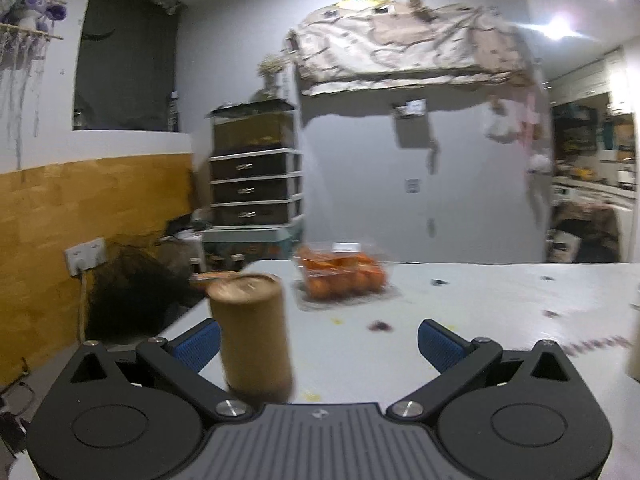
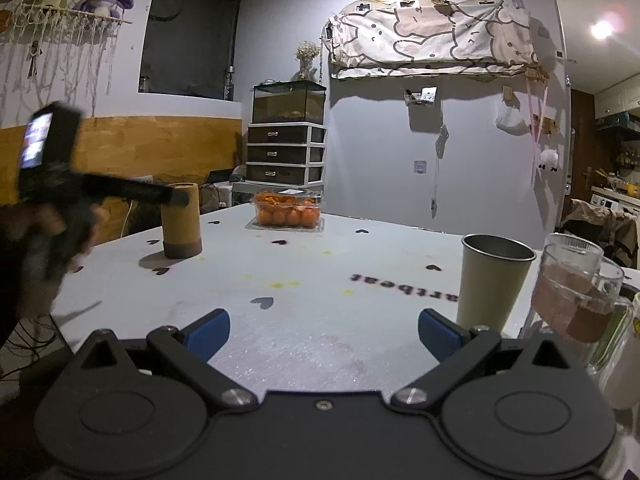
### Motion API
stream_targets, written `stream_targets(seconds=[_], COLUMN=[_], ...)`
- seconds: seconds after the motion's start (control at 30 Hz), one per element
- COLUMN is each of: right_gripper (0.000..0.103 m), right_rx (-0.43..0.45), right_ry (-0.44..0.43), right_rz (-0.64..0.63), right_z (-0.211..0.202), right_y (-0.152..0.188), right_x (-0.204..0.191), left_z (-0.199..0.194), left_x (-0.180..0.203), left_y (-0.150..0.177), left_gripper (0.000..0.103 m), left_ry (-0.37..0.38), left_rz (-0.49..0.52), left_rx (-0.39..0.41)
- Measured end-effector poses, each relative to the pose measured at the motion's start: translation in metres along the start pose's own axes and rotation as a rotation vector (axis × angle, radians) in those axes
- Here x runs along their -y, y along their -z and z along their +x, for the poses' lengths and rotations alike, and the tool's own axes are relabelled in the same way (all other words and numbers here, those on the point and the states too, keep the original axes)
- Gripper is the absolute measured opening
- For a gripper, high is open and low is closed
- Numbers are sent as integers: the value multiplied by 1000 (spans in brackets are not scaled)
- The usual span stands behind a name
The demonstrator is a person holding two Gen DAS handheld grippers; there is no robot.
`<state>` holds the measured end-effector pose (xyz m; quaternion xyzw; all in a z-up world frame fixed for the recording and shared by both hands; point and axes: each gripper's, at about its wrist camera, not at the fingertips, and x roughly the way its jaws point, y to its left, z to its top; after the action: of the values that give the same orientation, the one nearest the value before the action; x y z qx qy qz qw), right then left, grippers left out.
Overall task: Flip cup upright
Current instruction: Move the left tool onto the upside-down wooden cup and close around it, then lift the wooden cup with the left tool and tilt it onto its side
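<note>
In the left wrist view, the left gripper (image 1: 318, 344) is seen at 6 o'clock with its blue-padded fingers (image 1: 198, 344) spread wide and released, nothing being held. Between them, close against the left pad at about 7 o'clock, a tan cylindrical cardboard-coloured cup (image 1: 254, 332) is seen standing on the white worktop (image 1: 480, 312). A darker brown band is seen at its foot and a rimmed end at its top; whether that top end is open or closed cannot be told, the cup being blurred. Whether the pad touches the cup cannot be told either.

In the right wrist view, the right gripper (image 2: 324, 332) is seen at 6 o'clock, its blue fingers (image 2: 210, 334) likewise parted and empty over the bare worktop (image 2: 320, 280), which is printed with small dark hearts. At 3 o'clock, just beside the right finger, a pale green metal tumbler (image 2: 490, 280) is seen standing mouth up, with a clear glass mug (image 2: 576, 292) close by at its right. Farther off, at 10 o'clock, the same tan cup (image 2: 182, 220) is seen upright-standing on its brown band, with the blurred left gripper (image 2: 168, 196) reaching across its upper part.

Beyond the cup, near the far edge of the worktop at 12 o'clock, a clear plastic box of oranges (image 2: 287, 210) is set down. Behind it, against the wall, a dark drawer unit (image 2: 285, 152) is seen.
</note>
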<state>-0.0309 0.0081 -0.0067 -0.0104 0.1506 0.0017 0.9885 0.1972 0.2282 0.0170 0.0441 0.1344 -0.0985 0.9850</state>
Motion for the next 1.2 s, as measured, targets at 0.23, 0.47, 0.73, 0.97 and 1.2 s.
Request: stream_targets(seconds=[0.23, 0.47, 0.73, 0.97, 1.2], right_gripper=[102, 102, 102, 102, 102], right_rx=[12, 13, 13, 27, 25], right_ry=[16, 14, 15, 14, 0], right_rz=[2, -8, -1, -4, -7], right_z=[-10, -12, -12, -11, -7], right_y=[2, 3, 2, -3, -5], right_x=[-4, -7, -5, -4, -7], left_z=[67, 95, 95, 40, -6], left_x=[-29, -47, -51, -48, -46], left_y=[-25, -33, -25, -4, 9], left_gripper=[103, 85, 70, 70, 70], left_ry=[-105, -163, -118, -16, 85], left_rz=[-106, -172, -170, -104, -71], left_rx=[-103, -142, -163, -109, -115])
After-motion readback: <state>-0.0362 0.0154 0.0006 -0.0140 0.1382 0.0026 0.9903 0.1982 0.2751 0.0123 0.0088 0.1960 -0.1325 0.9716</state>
